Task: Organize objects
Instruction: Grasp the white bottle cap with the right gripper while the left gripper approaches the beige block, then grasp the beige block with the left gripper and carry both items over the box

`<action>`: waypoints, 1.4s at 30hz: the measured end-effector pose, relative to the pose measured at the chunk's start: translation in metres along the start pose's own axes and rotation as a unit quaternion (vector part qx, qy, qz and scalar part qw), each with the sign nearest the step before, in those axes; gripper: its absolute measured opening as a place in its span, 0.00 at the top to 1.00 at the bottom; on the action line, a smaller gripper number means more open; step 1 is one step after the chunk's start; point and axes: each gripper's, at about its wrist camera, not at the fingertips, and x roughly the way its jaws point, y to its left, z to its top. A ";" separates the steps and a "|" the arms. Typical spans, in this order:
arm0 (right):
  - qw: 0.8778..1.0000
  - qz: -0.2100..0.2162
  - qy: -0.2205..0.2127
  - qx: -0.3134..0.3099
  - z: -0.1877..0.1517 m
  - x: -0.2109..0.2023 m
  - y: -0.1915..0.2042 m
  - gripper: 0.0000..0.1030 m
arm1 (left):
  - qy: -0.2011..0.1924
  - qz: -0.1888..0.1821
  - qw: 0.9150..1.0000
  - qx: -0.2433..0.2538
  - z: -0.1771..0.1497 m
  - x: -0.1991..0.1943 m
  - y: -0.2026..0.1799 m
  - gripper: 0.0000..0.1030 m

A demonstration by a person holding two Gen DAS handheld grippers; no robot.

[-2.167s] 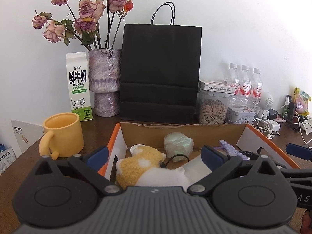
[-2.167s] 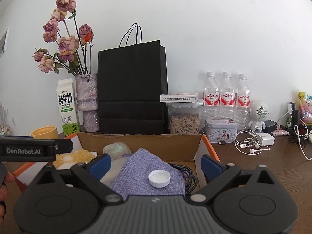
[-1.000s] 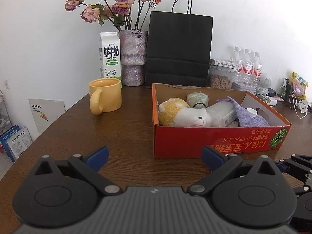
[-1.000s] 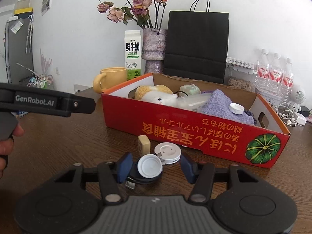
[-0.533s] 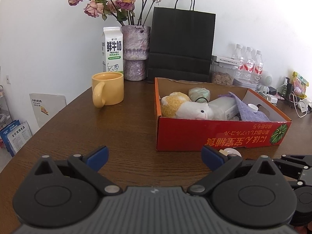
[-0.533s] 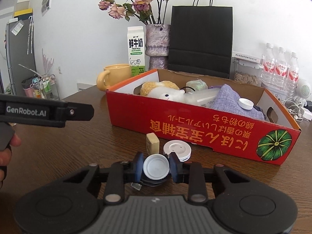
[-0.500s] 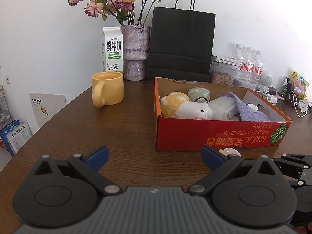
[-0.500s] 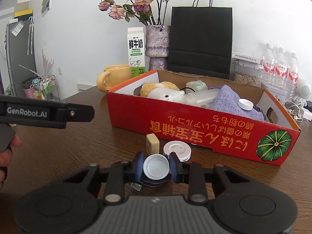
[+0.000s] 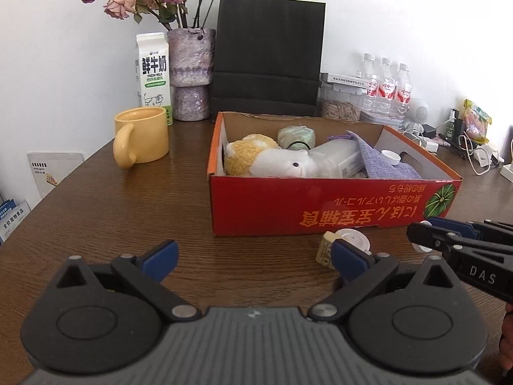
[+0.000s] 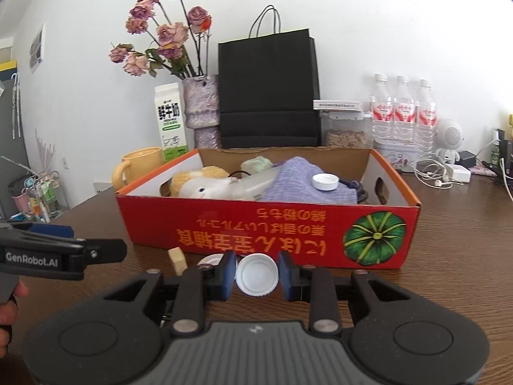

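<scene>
our right gripper has just closed on a white bottle cap, now lifted before the red box; boxing it looks next. our left gripper hangs wide open, empty, over the table.

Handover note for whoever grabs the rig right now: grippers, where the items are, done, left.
Right gripper: jaws have just been closing and now pinch a white cap, which is lifted in front of the red box.
Left gripper: open, empty, hovering over the table short of the box.
Done: plush toy, purple pouch with another white cap on it, and a few other items are in the box.
Left: drop the held cap in; the small tan block and the white round disc sit on the table by the box's front wall.
</scene>
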 end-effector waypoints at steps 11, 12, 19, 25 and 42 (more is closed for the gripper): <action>0.998 -0.053 -0.009 0.025 -0.006 -0.010 -0.041 0.73 | 0.008 -0.030 0.999 0.038 0.001 0.026 -0.030 0.00; 0.998 -0.053 -0.010 0.024 -0.006 -0.011 -0.041 0.73 | 0.006 -0.031 0.999 0.041 0.001 0.029 -0.031 0.00; 0.999 -0.048 -0.011 0.020 -0.006 -0.011 -0.038 0.73 | 0.024 -0.054 0.998 0.033 0.002 0.048 -0.035 0.30; 0.999 -0.044 -0.010 0.018 -0.006 -0.011 -0.036 0.73 | 0.026 -0.089 0.995 0.023 0.001 0.050 -0.035 0.62; 0.999 -0.038 -0.025 0.004 -0.004 -0.016 -0.028 0.73 | -0.045 -0.092 0.995 0.005 0.017 0.016 -0.030 0.78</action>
